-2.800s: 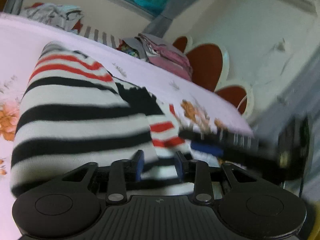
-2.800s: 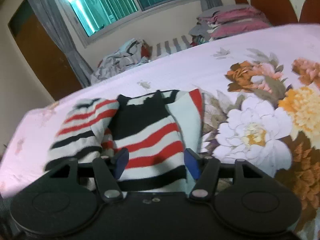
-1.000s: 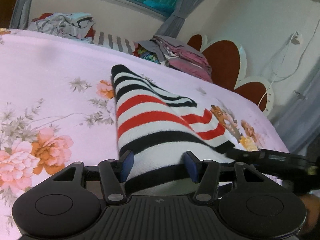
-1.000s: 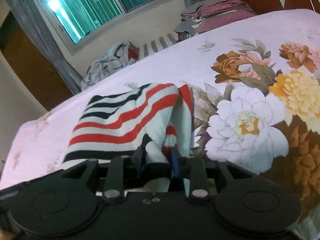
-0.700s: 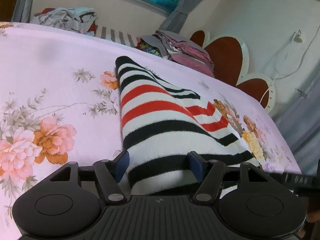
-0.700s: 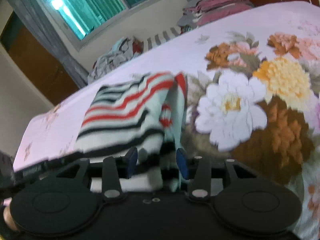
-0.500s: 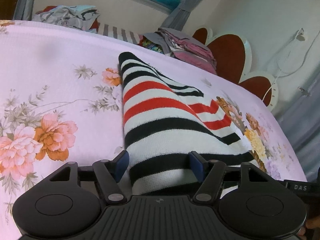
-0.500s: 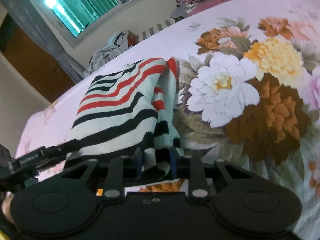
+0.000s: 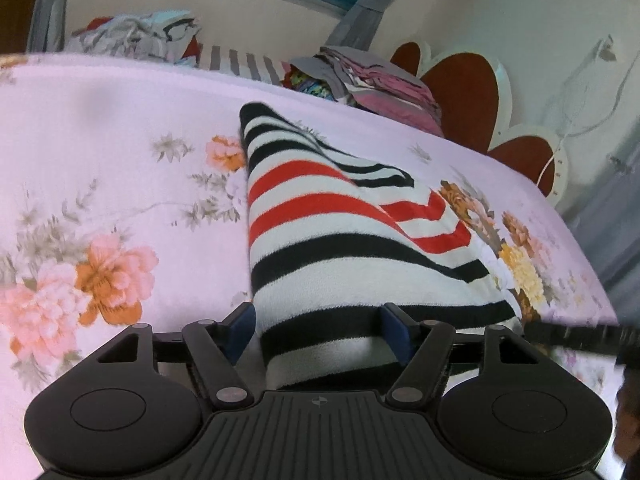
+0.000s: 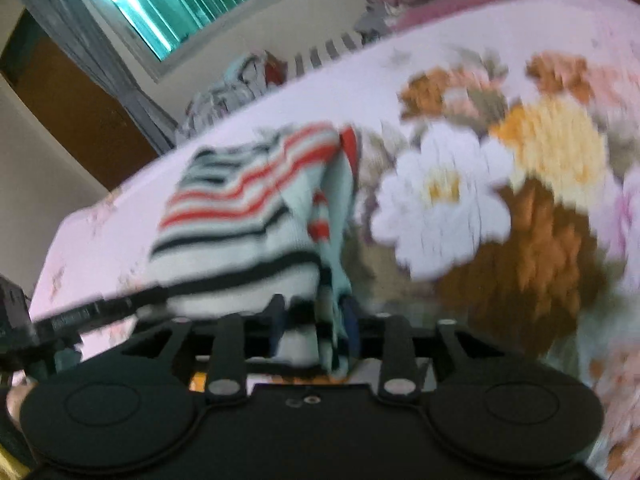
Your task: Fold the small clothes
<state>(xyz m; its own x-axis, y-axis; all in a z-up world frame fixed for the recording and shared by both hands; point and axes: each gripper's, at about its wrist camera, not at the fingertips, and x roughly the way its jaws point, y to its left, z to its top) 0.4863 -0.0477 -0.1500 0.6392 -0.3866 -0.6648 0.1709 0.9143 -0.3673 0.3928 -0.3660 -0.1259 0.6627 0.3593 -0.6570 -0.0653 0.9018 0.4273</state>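
A small striped sweater (image 9: 340, 240), white with black and red bands, lies folded on the pink floral bedsheet (image 9: 100, 160). My left gripper (image 9: 318, 330) is open, its blue pads on either side of the sweater's near edge. My right gripper (image 10: 314, 328) is shut on the sweater's (image 10: 256, 216) near right corner, where bunched layers hang between the pads; this view is blurred. The left gripper's body (image 10: 80, 312) shows at the left in the right wrist view.
A stack of folded pink and grey clothes (image 9: 380, 84) and a crumpled heap of clothes (image 9: 136, 40) lie at the far edge of the bed. A brown scalloped headboard (image 9: 460, 88) stands to the right. A window (image 10: 180, 0) is behind.
My left gripper let go of the sweater's edge and stays open around it. My right gripper closed, opened briefly, then shut again on the near corner and is now moving.
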